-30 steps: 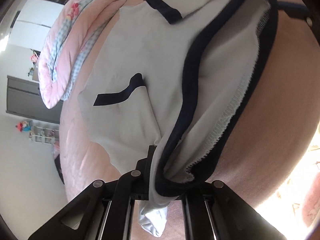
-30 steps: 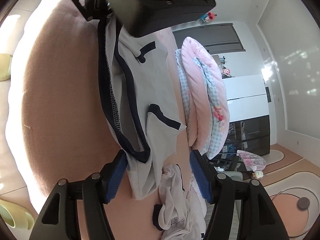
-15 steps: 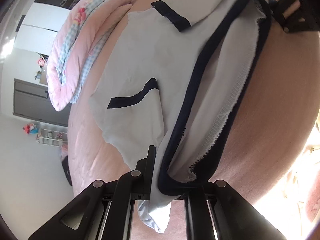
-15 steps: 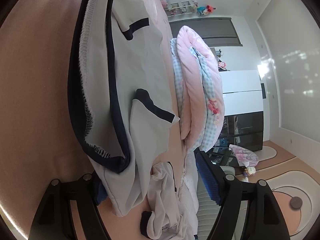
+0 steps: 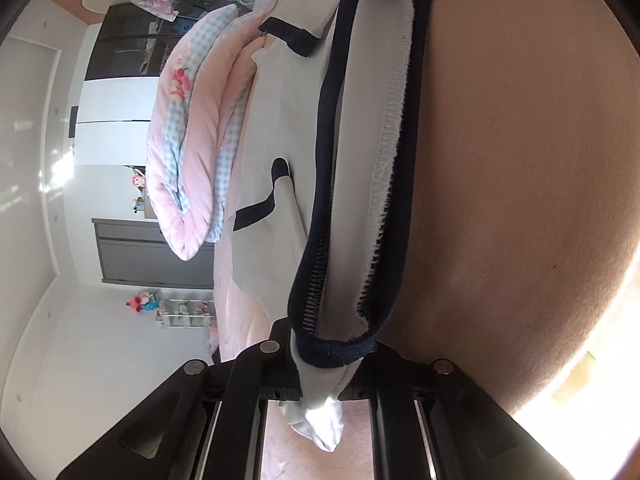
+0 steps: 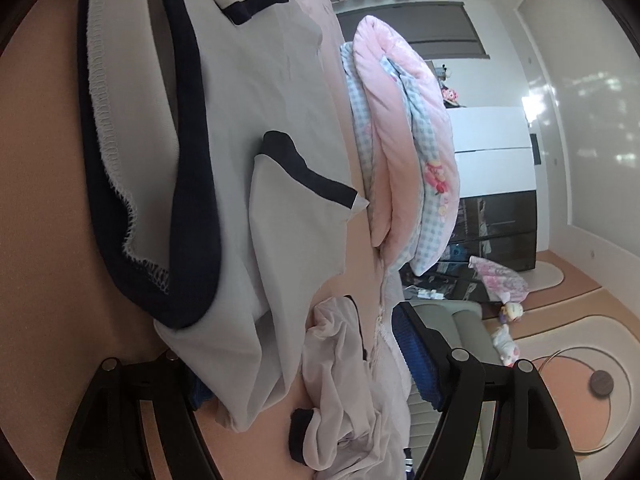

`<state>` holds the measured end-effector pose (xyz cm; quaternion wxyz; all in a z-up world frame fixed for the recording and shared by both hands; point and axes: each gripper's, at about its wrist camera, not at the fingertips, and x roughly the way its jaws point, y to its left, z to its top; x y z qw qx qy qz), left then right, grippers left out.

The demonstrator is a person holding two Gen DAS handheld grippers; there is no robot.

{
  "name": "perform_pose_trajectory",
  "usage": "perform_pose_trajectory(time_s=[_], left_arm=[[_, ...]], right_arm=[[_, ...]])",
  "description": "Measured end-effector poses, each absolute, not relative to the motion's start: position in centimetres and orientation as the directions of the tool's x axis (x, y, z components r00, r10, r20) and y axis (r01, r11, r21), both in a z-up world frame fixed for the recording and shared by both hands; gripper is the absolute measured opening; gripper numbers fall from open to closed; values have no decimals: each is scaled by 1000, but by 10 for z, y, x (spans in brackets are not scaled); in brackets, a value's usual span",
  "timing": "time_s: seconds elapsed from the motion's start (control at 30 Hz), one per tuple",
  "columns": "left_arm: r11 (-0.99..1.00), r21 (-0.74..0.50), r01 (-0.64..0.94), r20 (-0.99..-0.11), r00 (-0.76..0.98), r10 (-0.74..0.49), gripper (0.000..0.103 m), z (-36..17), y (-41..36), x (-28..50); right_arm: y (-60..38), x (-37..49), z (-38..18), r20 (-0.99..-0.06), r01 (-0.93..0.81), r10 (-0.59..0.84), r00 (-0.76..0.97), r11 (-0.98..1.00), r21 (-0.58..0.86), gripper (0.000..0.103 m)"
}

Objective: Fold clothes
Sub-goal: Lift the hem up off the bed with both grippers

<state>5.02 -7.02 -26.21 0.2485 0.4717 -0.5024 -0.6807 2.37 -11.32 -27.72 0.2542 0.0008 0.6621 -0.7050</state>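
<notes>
A grey garment (image 5: 280, 120) with a navy hem band (image 5: 326, 160) and navy sleeve cuffs lies spread on the pinkish-brown bed (image 5: 520, 160). My left gripper (image 5: 332, 344) is shut on one end of the hem, and a tail of cloth hangs below the fingers. In the right wrist view the same garment (image 6: 248, 80) stretches away. Its near corner drapes across the left blue pad (image 6: 198, 394) of my right gripper (image 6: 308, 376). That gripper stands open, with nothing pinched.
A crumpled pale garment (image 6: 344, 380) with a navy cuff lies between the right gripper's fingers. A rolled pink and blue-checked quilt (image 6: 400, 140) lies along the far side of the bed. Beyond it are wardrobes, a floor rug and toys.
The right gripper's jaws have spread wider and the hem corner now lies loose beside them. The left gripper has rolled and dropped, still gripping the hem, which runs straighter. The left device has left the right view.
</notes>
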Motion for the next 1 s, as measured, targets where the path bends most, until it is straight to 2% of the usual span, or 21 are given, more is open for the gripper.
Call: perform_pose_trajectory(time_s=[0.07, 0.17, 0.23, 0.27, 0.3, 0.33, 0.37, 0.4, 0.43, 0.7, 0.8, 0.9, 0.97, 1.0], left_arm=[[-339, 934, -115, -353, -444, -823, 8, -262, -69, 52], [-301, 951, -67, -298, -450, -842, 16, -258, -73, 51], [-278, 960, -26, -258, -457, -851, 32, -253, -78, 50], [-261, 965, -2, -233, -461, -856, 46, -250, -78, 51], [-257, 966, 13, -222, -462, -858, 60, -246, -80, 50], [-255, 967, 26, -214, -463, -860, 66, -242, -82, 50], [-252, 967, 39, -206, -464, -862, 76, -238, -84, 49], [-273, 961, 35, -228, -458, -859, 78, -235, -87, 47], [-301, 953, 27, -258, -445, -858, 78, -235, -89, 45], [-495, 866, 69, -439, -368, -820, 76, -231, -118, 36], [-514, 857, 44, -463, -376, -803, 75, -230, -126, 24], [-499, 866, 25, -453, -379, -807, 75, -234, -119, 24], [-495, 869, 18, -453, -375, -809, 73, -236, -116, 24], [-502, 865, 17, -460, -373, -806, 71, -236, -116, 25]], right_arm=[[-111, 19, -275, -369, 398, -361, -857, -7, -918, 76], [-106, 18, -276, -377, 422, -381, -844, -41, -905, 73], [-101, 19, -278, -385, 442, -398, -832, -57, -895, 60], [-100, 20, -280, -390, 450, -405, -827, -60, -891, 56], [-99, 23, -284, -397, 455, -407, -822, -53, -889, 47], [-99, 25, -287, -404, 461, -410, -818, -47, -886, 36], [-99, 27, -291, -411, 466, -412, -813, -40, -884, 29], [-99, 29, -294, -414, 466, -412, -812, -29, -884, 19], [-100, 31, -296, -412, 455, -407, -815, -12, -890, 17], [-105, 35, -301, -400, 414, -388, -830, 52, -909, 17], [-107, 37, -302, -384, 388, -386, -839, 71, -919, 17], [-106, 37, -301, -362, 370, -390, -846, 59, -927, 22], [-105, 35, -298, -338, 352, -400, -852, 42, -935, 30], [-105, 34, -296, -318, 334, -408, -856, 32, -942, 40]])
